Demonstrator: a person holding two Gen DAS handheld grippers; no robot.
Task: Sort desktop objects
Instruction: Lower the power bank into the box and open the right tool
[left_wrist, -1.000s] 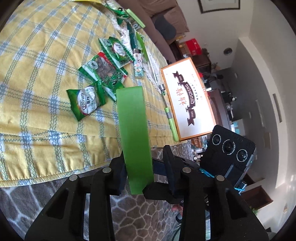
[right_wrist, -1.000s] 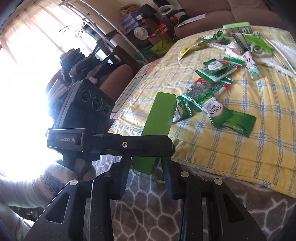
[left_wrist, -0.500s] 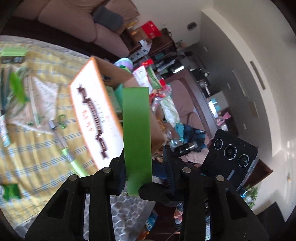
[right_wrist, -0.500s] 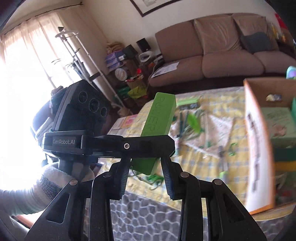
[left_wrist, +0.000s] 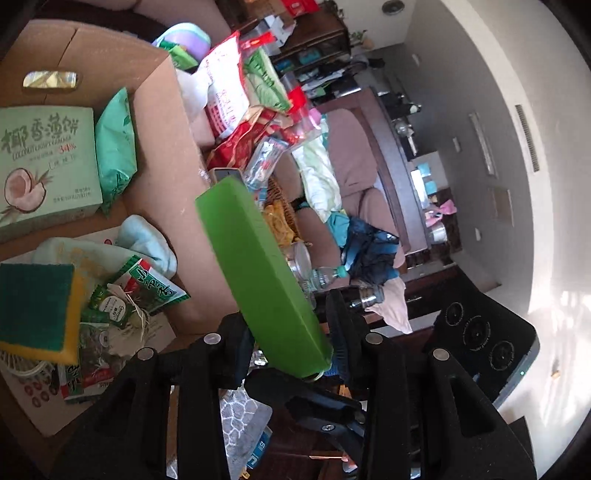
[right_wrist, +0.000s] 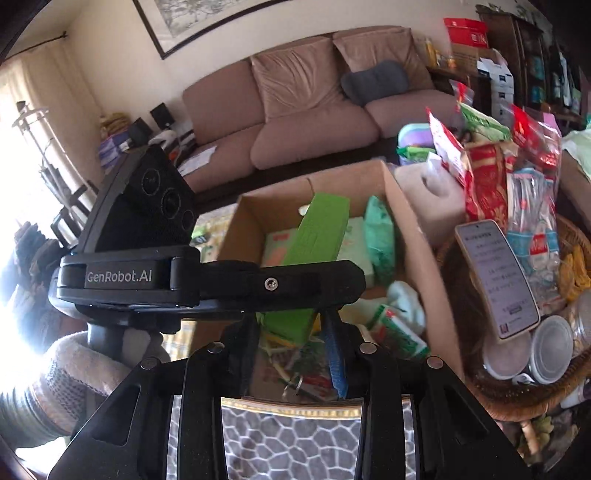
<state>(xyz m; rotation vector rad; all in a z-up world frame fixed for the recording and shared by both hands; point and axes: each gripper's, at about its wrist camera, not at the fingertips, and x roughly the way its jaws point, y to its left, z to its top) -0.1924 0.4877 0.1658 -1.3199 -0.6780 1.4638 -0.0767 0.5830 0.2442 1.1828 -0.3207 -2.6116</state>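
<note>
A long green power bank (left_wrist: 258, 273) is held end-on between the jaws of both grippers. My left gripper (left_wrist: 291, 343) is shut on its near end. My right gripper (right_wrist: 291, 328) is shut on the same bar (right_wrist: 317, 232) from the opposite side, with the left gripper's body crossing in front. The bar hangs over the open cardboard box (left_wrist: 166, 155), seen from the right wrist too (right_wrist: 406, 221). The box holds a coconut biscuit carton (left_wrist: 44, 162), a green pouch (left_wrist: 114, 147), a sponge (left_wrist: 37, 310) and snack packets (left_wrist: 147, 288).
A wicker basket (right_wrist: 517, 398) right of the box holds a phone (right_wrist: 496, 273), cups and snack bags (right_wrist: 487, 177). A tissue roll (right_wrist: 432, 195) stands beside the box. A brown sofa (right_wrist: 306, 110) is behind. A patterned grey rug (right_wrist: 288, 439) lies below.
Both grippers have swung with the green bar away from the yellow checked cloth to above the open cardboard box. The bar now tilts in the left wrist view.
</note>
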